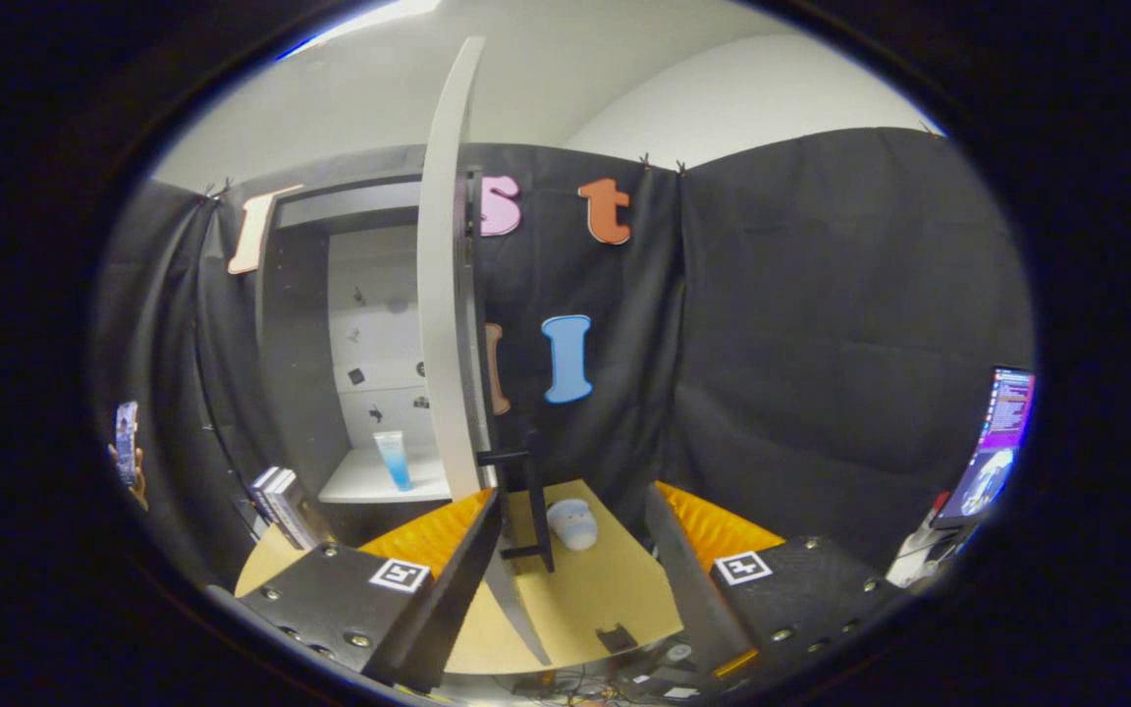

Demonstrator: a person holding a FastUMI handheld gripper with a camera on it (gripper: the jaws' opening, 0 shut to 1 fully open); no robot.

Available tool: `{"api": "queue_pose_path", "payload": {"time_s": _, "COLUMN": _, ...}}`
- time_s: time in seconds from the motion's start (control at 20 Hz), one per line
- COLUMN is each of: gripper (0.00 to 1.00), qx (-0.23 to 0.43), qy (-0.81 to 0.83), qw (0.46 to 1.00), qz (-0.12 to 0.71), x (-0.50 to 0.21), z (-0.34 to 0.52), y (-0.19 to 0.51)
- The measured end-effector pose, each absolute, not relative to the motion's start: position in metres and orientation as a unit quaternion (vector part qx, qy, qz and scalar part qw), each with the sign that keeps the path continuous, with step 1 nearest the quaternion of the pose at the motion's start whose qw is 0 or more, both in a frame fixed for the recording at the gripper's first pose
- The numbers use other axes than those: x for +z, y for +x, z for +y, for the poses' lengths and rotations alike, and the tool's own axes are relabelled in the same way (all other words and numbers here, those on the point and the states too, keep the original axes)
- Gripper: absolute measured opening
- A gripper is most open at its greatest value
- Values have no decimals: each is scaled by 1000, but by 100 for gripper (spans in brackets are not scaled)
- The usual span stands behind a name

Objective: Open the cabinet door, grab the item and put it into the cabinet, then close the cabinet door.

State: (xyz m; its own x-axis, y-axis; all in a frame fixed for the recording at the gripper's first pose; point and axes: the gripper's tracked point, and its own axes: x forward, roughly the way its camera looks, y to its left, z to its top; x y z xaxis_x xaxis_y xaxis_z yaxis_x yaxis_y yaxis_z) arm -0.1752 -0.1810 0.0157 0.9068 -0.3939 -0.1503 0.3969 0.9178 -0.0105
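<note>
tongs [573,550]: spread wide, gripping nothing; ridged pads on the inner faces, square marker tags on top. Door handle sits in the gap between them, probably lined up to push the door shut.
door handle [526,506]: dark bar handle on brackets, just ahead of the fingers, not touched as far as I can tell.
cabinet door [450,295]: pale flat panel, seen edge-on, swung out toward the camera; stands open so the shelf is reachable.
tabletop [605,599]: tan, matte, board-like; small pale rounded object [572,523] resting on it just past the handle, can't say what it is.
books [281,506]: a few dark spines leaning beside the cabinet.
item: blue-and-clear tube [393,459], standing upright on the white shelf [354,483] inside the cabinet, behind the door.
task: placing looks done; door closing left.
</note>
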Motion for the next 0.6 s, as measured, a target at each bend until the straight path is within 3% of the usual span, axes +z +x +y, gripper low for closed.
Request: {"api": "queue_pose_path", "payload": {"time_s": 0.6, "gripper": 90, "qx": 2, "qy": 58, "qw": 994, "qz": 97, "x": -6, "z": -46, "y": -91}}
